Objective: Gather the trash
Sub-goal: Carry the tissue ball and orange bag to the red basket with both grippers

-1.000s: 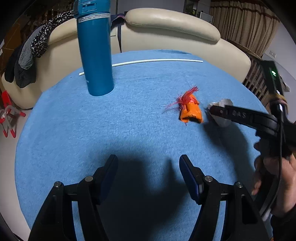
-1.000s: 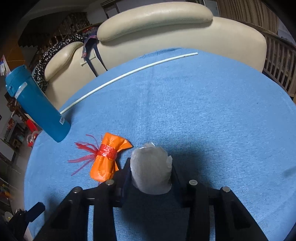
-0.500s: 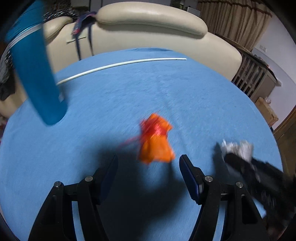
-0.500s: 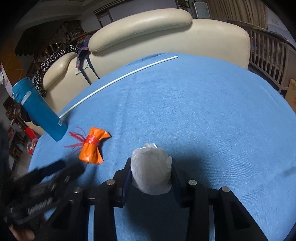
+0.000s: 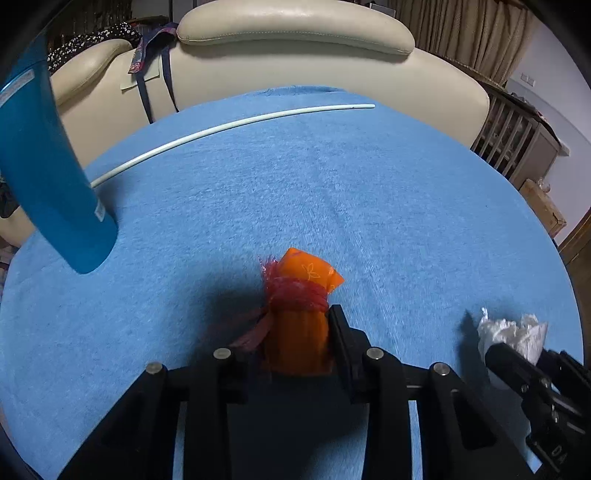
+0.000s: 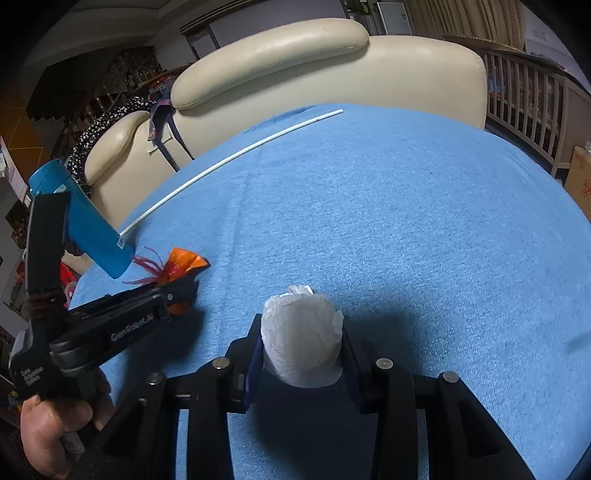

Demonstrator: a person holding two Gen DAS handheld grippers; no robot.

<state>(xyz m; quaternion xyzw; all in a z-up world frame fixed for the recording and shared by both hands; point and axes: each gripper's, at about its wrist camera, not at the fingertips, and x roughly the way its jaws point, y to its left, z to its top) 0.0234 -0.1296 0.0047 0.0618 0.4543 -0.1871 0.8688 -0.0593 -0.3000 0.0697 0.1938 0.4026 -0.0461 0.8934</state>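
Both fingers of the left gripper (image 5: 297, 338) are closing in on the orange wrapper (image 5: 301, 314), which sits between them with its red-tied end poking forward; the black pads look to be right against its sides. On the right gripper (image 6: 301, 350) the fingers are clamped on the white paper wad (image 6: 301, 343), which bulges up between them.

Counting from the blue flask (image 5: 48, 177) as landmark: two grippers, two pieces of trash, one flask, one white rod (image 5: 229, 127), one blue tablecloth (image 5: 369, 206), one cream sofa (image 5: 295, 33). The orange wrapper lies on the cloth to the right of the flask's base and nearer the person. The paper wad is well to the right of the flask, past the wrapper. The white rod runs across the cloth from just behind the flask's base off to the right. The sofa stands behind the flask, beyond the cloth's far edge, with dark clothes draped on it. A hand (image 6: 55, 424) grips the left tool's handle on the near side of the flask.

A second ago the left fingers stood wide apart over bare cloth, with the wrapper lying well ahead of them beside the right gripper; now they bracket it. The right gripper held the wad then just as it does now.
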